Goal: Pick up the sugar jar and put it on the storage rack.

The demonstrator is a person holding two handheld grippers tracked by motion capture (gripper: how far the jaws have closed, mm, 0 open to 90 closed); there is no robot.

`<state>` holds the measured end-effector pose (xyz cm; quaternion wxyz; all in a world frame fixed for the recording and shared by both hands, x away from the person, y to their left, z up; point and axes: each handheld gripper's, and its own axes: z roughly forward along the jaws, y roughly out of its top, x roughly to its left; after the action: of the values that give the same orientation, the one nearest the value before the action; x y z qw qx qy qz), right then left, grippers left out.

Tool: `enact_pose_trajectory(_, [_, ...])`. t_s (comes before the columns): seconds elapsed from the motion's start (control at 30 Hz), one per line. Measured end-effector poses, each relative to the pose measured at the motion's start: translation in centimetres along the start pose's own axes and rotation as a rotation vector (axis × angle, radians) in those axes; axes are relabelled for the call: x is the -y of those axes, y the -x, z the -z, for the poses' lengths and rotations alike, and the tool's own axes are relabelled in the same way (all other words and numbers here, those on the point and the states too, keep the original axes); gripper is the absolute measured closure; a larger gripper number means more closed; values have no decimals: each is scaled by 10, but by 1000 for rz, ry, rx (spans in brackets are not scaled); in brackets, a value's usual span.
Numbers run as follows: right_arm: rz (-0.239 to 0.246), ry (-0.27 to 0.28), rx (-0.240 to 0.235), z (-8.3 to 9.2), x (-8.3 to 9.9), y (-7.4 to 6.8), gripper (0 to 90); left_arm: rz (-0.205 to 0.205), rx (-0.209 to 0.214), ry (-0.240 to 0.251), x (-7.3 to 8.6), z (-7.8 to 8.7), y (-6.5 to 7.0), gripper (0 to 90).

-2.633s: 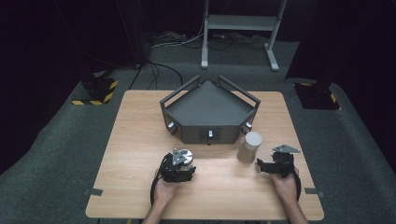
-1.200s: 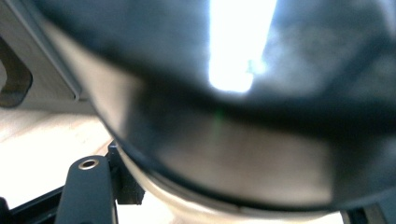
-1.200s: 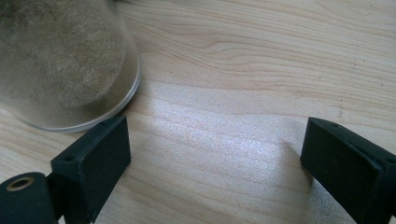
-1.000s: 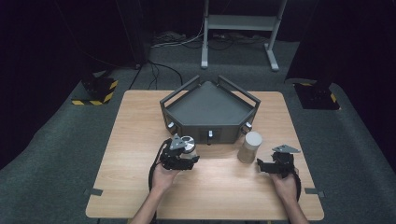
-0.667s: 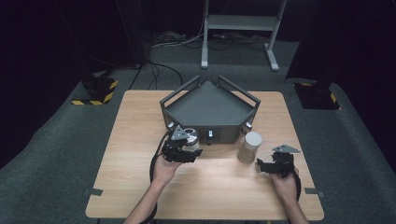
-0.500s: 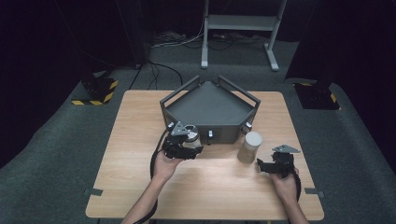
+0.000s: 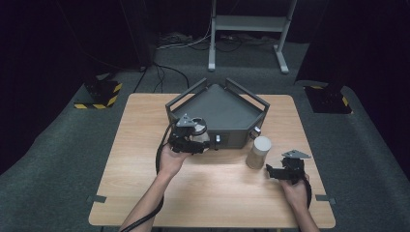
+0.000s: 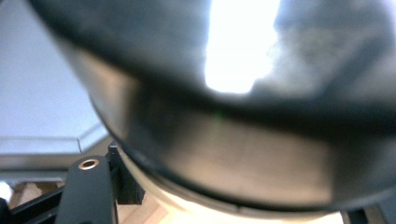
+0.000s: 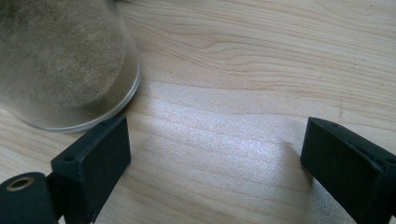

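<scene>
Item: round container (image 7: 200, 135), pale wall with a dark rim, clenched in the left gripper (image 7: 192, 138) and being carried above the desk (image 7: 145, 145), just at the front edge of the grey tray (image 7: 217, 104). In the left gripper view the container (image 8: 233, 154) is looming very close and blurred; one black finger (image 8: 88, 186) is showing beside its wall, so what is inside cannot be told. Step in hand, as judged: the transfer leg, with the container being brought over toward the tray rather than set down. Next move, as judged: lifting it clear of the tray's front wall and raised rails, keeping it level, then lowering it onto the flat floor before the fingers let go. Second item: sand-filled jar (image 7: 258, 152), standing upright on the desk near the tray's right front corner. Right gripper (image 7: 280, 172) is resting on the desk just beside that jar, fingers released and wide apart; in the right gripper view the jar (image 9: 60, 60) is standing next to the left finger (image 9: 91, 168), nothing between the pair.
</scene>
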<state>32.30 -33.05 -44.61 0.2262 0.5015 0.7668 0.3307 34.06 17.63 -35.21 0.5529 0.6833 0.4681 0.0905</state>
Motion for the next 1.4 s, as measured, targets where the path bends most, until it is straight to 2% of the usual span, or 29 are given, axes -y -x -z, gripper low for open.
enact_pose_trajectory(0.3, [0, 0, 0, 0, 0, 0, 80, -5, -13, 15, -16, -4, 2, 317])
enact_pose_trajectory(0.73, [-2, 0, -1, 0, 0, 0, 80, -35, -64, 18, -39, -18, 6, 317])
enact_pose_trajectory(1.2, [-3, 0, -1, 0, 0, 0, 80, -50, -143, 29, -47, -40, 9, 317])
enact_pose_trajectory(1.4, [-4, 0, -2, 0, 0, 0, 81, -36, -177, 34, -48, -52, 9, 317])
